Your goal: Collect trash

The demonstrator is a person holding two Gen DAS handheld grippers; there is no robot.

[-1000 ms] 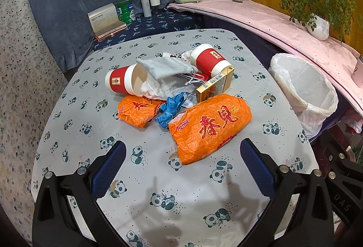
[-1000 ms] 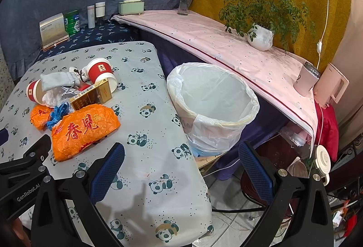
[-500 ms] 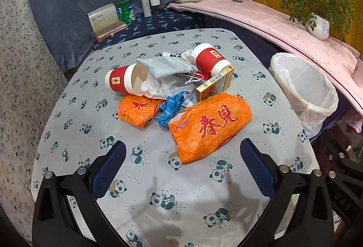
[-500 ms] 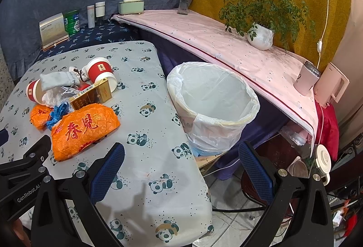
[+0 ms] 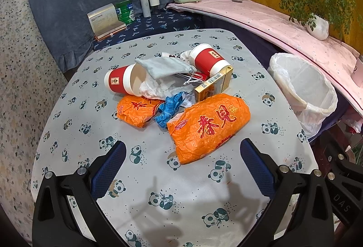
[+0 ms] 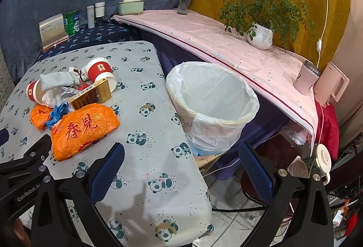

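A pile of trash lies mid-table: a large orange bag (image 5: 209, 125) (image 6: 84, 128), a small orange bag (image 5: 136, 109), a blue tape (image 5: 169, 108), two red-and-white cups (image 5: 122, 82) (image 5: 209, 61), a grey pouch (image 5: 165, 66), crumpled white paper (image 5: 158, 88) and a gold box (image 5: 214, 83). My left gripper (image 5: 182, 167) is open and empty, just short of the large orange bag. My right gripper (image 6: 181, 169) is open and empty over the table's right edge, near the white-lined trash bin (image 6: 212, 101) (image 5: 302, 90).
The panda-print tablecloth (image 5: 158, 190) covers the table. Behind it stand a box, a green can and bottles (image 5: 123, 12). A pink-covered shelf (image 6: 226, 42) holds a potted plant (image 6: 261, 36), a vase and a mug. The bin stands on the floor right of the table.
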